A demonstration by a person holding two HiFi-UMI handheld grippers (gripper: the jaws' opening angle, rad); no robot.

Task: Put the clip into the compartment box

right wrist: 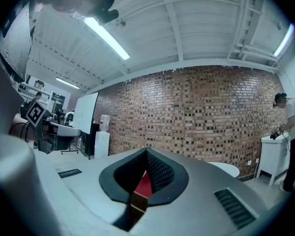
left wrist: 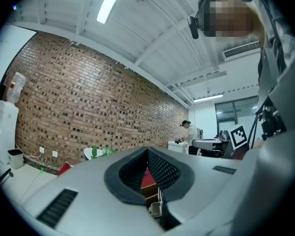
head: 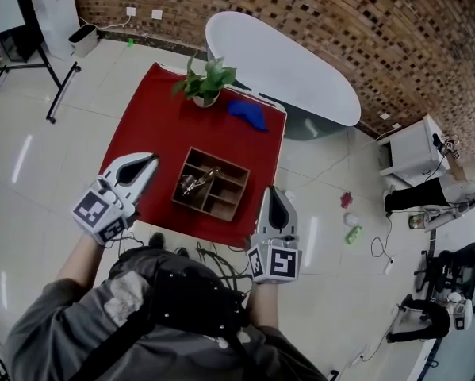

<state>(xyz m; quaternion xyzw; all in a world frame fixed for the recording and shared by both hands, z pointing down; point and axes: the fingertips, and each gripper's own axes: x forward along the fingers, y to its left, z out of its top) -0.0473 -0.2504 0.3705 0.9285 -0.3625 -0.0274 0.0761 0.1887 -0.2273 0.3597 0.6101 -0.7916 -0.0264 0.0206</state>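
"So, where is the clip (head: 196,183)?"

"Down in the compartment box (head: 242,187). There's a metal glint in the section on the side nearest the left gripper (head: 151,161). I can't tell from here whether it's one clip or a few tangled together."

"And the box?"

"It sits on the red table (head: 162,117), toward the front edge and turned a bit askew. Its other sections look like bare wood."

"Is either gripper holding anything?"

"No. The left gripper's fingers are pressed together at the tips with nothing between them. It's tilted in toward the box from the table's left front corner, near the box but not touching it. Through the small gap below its tips, its own camera shows a sliver of red tabletop, some wood and that bit of metal."

"And the right one?"

"The right gripper (head: 273,190) is the same — fingertips together and empty. It's at the table's front right edge, just beside the box's corner."

"What else is on the table?"

"A potted plant (head: 205,82) at the far edge, with a blue cloth (head: 249,113) crumpled to its right. Behind them is a white oval table (head: 285,66) against the brick wall, and a person (head: 459,181) is bent over a white cabinet — well apart from all this."
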